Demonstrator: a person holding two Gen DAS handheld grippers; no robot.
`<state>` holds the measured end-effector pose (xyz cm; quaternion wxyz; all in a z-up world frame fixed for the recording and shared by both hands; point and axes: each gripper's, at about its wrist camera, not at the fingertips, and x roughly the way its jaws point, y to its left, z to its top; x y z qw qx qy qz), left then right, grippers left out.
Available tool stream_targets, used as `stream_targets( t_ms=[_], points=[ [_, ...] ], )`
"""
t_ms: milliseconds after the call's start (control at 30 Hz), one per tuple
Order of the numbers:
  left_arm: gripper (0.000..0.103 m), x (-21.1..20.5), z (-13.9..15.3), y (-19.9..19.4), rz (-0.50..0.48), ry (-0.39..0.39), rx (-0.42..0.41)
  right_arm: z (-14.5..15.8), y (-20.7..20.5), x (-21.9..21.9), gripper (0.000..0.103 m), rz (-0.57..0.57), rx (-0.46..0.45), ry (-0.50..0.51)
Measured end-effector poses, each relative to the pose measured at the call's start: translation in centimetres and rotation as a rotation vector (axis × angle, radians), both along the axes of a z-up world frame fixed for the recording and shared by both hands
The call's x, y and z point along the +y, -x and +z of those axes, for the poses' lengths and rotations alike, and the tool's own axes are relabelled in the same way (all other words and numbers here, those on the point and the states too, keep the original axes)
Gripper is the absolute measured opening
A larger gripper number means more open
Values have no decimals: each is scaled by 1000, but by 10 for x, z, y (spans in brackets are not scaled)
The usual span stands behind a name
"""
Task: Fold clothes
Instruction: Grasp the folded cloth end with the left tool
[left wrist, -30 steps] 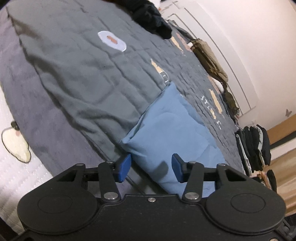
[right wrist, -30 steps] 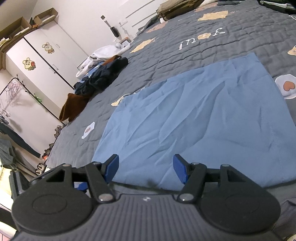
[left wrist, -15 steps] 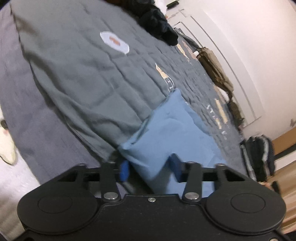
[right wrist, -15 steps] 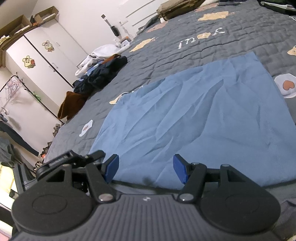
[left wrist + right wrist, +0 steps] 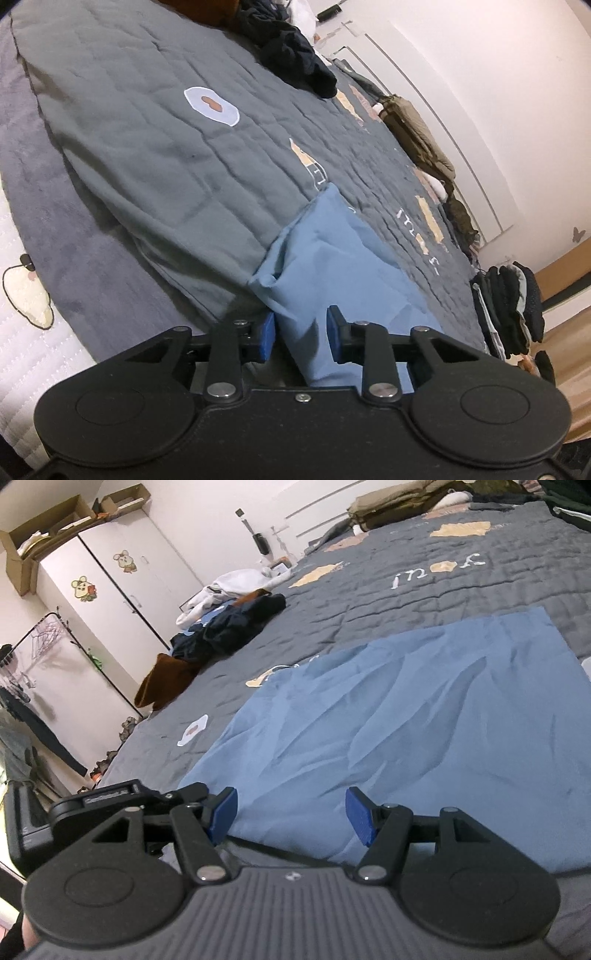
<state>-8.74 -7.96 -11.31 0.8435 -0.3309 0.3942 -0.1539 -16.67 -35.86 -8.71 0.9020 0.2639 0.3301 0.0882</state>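
In the left wrist view, your left gripper (image 5: 301, 338) has its blue pads apart, with the near corner of the blue cloth (image 5: 343, 266) lying between them. The fabric there bunches into a raised fold just ahead of the left pad (image 5: 266, 338); you cannot tell whether either pad touches it. The cloth runs forward and to the right from the gripper across the grey quilt (image 5: 147, 147). Far ahead sits a dark heap of clothes (image 5: 299, 62), and a black stack (image 5: 509, 306) stands off to the right.

In the right wrist view, your right gripper (image 5: 291, 819) is spread wide, pads clear of anything. The cloth (image 5: 406, 723) lies mostly flat and creased directly ahead, its near edge just in front of the pads. The left gripper (image 5: 122, 801) shows low to the left, beside the cloth's near corner. A clothes pile (image 5: 229, 624) lies far ahead to the left.
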Motion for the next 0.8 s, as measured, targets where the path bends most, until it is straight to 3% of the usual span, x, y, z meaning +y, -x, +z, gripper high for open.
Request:
stream_targets(
  t_ms=[167, 300, 400, 533, 633, 800],
  points=[
    [29, -6, -11, -9, 20, -10, 12, -1, 0, 3, 64, 11, -10, -5],
    [46, -14, -17, -16, 4, -18, -1, -2, 1, 6, 64, 34, -49, -14],
    [46, -16, -17, -16, 2, -18, -17, -1, -1, 9, 64, 58, -101, -23],
    [34, -14, -12, -13, 8, -12, -48, -15, -11, 10, 64, 71, -49, -60],
    [34, -12, -7, -11, 8, 5, -69, -31, -17, 8, 63, 62, 10, -76],
    [34, -17, -6, -12, -4, -5, -68, -22, -8, 0, 64, 7, -11, -81]
  ],
)
